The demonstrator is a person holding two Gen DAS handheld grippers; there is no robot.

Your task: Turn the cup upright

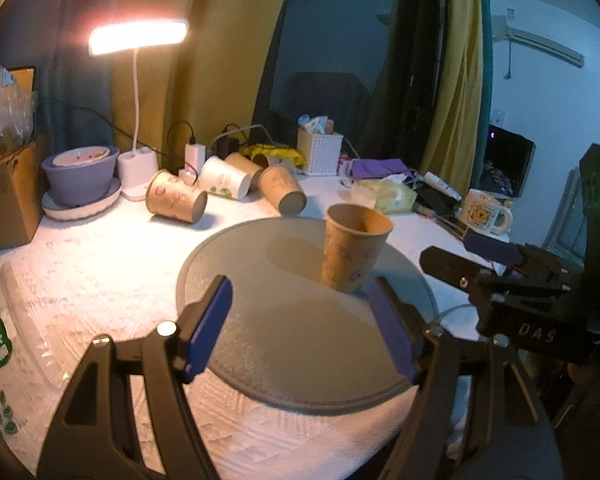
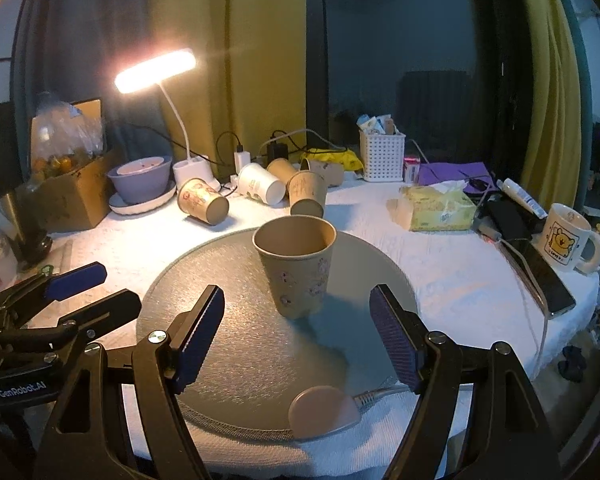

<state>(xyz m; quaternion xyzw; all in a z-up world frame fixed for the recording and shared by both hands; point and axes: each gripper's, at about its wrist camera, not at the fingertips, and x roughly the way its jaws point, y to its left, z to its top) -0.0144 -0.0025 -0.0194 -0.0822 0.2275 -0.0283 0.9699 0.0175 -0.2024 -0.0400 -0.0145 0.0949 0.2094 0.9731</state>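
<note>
A brown paper cup (image 1: pixel 352 250) stands upright, mouth up, on a round grey mat (image 1: pixel 260 340). It also shows in the right wrist view (image 2: pixel 298 268) on the mat (image 2: pixel 240 360). My left gripper (image 1: pixel 300 328) is open and empty, a little short of the cup. My right gripper (image 2: pixel 296 336) is open and empty, just in front of the cup. Each gripper shows at the side of the other's view: the right one (image 1: pixel 496 264) and the left one (image 2: pixel 72 292).
Several paper cups (image 2: pixel 204 202) lie on their sides behind the mat. A lit desk lamp (image 2: pixel 156 70), a purple bowl (image 2: pixel 142 180), a cardboard box (image 2: pixel 68 196), a white basket (image 2: pixel 382 156), a tissue pack (image 2: pixel 436 206), a phone (image 2: pixel 540 276) and a mug (image 2: pixel 568 238) stand around.
</note>
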